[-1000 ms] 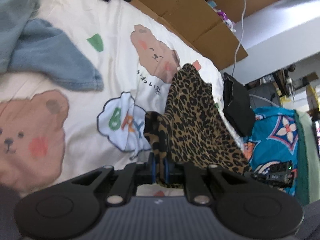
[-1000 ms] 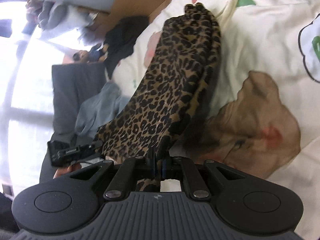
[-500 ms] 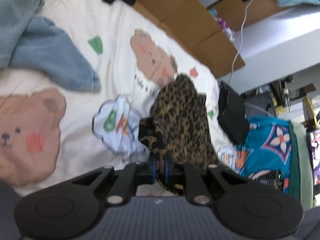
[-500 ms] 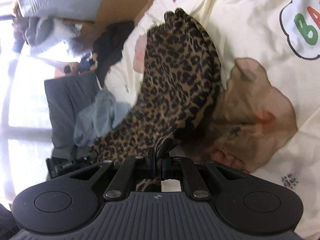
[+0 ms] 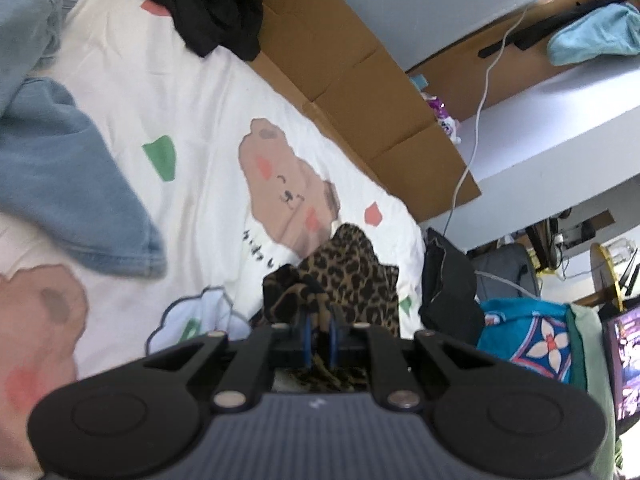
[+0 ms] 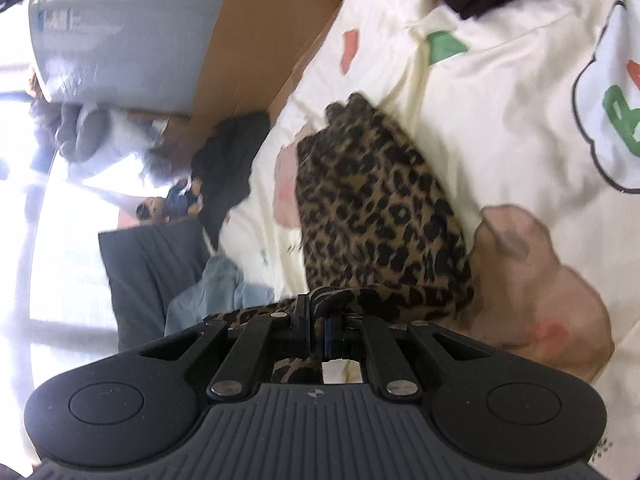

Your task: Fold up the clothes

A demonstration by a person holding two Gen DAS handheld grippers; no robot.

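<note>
A leopard-print garment (image 5: 352,280) lies bunched on a cream bedsheet (image 5: 192,200) printed with bears. My left gripper (image 5: 319,334) is shut on one edge of it, the cloth pinched between the blue pads. In the right wrist view the same leopard-print garment (image 6: 376,216) stretches away over the bedsheet (image 6: 500,120), and my right gripper (image 6: 318,320) is shut on its near edge. The garment's far end rests on the bed; the part under each gripper is hidden.
Blue jeans (image 5: 60,184) lie at the left, a black garment (image 5: 216,4) at the top. Brown cardboard (image 5: 360,80) lines the bed's far side. A black bag (image 5: 448,280) and turquoise patterned cloth (image 5: 532,336) sit off the bed's end. A white cable (image 5: 480,112) hangs nearby.
Both grippers have kept their grip on the leopard-print garment and drawn it in; it has bunched into a shorter heap. The left view has swung toward the cardboard and desk.
</note>
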